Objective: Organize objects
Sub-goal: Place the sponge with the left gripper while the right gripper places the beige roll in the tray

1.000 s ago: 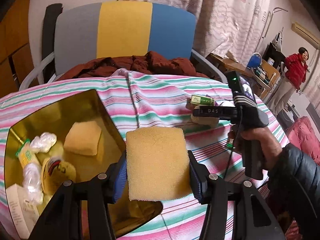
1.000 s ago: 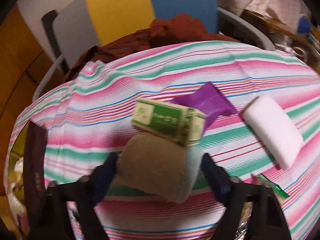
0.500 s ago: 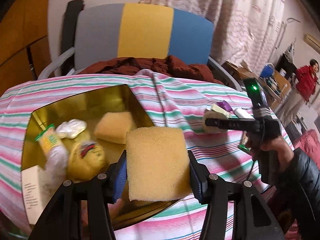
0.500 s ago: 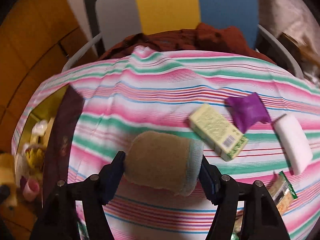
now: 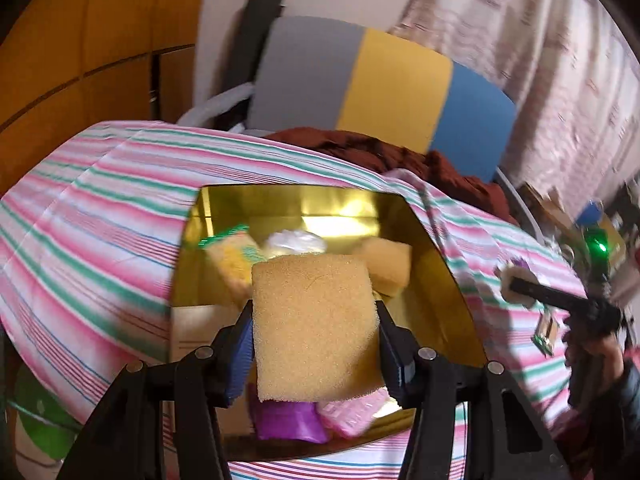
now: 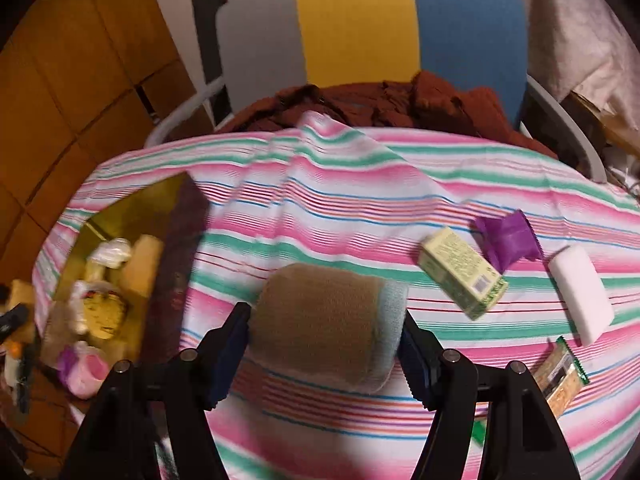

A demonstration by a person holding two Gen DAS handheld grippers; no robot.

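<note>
Left gripper (image 5: 316,334): your jaws are closed on the yellow sponge (image 5: 314,326), which sits at centre frame in the left wrist view, held over the gold box (image 5: 436,284).
Right gripper (image 6: 326,334): your jaws clamp the brown roll (image 6: 320,320) with its pale blue end, low centre in the right wrist view, above the striped cloth (image 6: 320,200).
Already in the box: a second sponge (image 5: 386,266), a white wrapped item (image 5: 294,242), a yellow-green packet (image 5: 232,254), plus a purple pack (image 5: 286,420) and a pink piece (image 5: 352,414) at the lower edge.
Left on the cloth: at right frame of the right wrist view, a green carton (image 6: 462,276), a purple wrapper (image 6: 506,242), a white bar (image 6: 580,294) and a snack bar (image 6: 562,376).
Progress: I judge you about halfway; two items are in hand, four wait.
</note>
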